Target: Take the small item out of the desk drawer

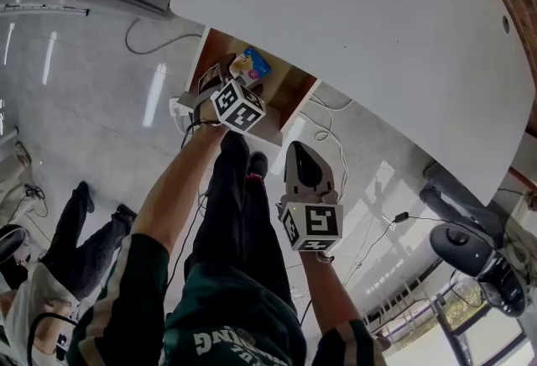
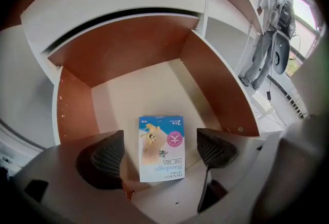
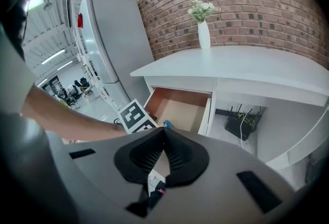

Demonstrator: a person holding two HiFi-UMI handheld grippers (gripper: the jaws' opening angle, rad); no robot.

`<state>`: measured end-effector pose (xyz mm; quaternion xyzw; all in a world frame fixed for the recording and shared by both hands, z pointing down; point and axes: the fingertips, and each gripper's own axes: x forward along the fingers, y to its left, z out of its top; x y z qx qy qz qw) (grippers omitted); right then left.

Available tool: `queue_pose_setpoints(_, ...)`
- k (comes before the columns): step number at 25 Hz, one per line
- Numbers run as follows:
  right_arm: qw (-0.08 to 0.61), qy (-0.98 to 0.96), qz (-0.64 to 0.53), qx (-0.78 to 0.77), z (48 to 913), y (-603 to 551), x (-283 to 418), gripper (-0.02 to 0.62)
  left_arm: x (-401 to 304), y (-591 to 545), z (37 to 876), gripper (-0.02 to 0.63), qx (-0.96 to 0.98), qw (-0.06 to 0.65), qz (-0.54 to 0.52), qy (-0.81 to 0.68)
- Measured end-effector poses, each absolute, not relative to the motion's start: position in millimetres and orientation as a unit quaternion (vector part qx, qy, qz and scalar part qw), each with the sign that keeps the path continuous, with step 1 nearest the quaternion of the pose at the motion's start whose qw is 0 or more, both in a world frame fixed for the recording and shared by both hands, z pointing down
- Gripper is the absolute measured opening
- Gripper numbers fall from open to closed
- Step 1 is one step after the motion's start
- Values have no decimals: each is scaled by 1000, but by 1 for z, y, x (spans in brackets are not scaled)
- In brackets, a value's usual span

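Note:
The desk drawer point(image 2: 123, 51) stands pulled open, brown inside with a pale floor. A small blue and white bandage box point(image 2: 161, 148) lies flat near its front edge. My left gripper point(image 2: 161, 153) hangs just above it, jaws wide open, one pad on each side of the box and neither touching it. In the head view the same box point(image 1: 252, 65) shows in the drawer point(image 1: 289, 87) beyond the left gripper point(image 1: 225, 86). My right gripper point(image 1: 304, 164) is held back from the drawer, nearer my body. Its pads point(image 3: 177, 153) meet with nothing between them.
The white desk top point(image 1: 361, 28) overhangs the drawer; a white vase point(image 3: 204, 30) of flowers stands on it. A router point(image 3: 241, 125) and cables point(image 1: 327, 131) lie under the desk. A grey cabinet point(image 3: 113, 48) stands left. A person point(image 1: 50, 272) is at lower left, an office chair point(image 1: 470, 251) at right.

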<state>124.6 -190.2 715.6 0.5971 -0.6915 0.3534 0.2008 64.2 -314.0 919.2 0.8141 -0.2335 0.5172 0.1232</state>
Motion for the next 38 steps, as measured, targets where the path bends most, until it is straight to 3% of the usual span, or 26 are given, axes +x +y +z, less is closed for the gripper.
queue_pose_setpoints(18,207,-664,372,615,731,-174,147,25,65,-321,978,443,761,157,591,-214)
queue_pose_setpoints(38,191,-659,383,618,721,-174,142,25,58,-322,972,439,751,145,606,-217)
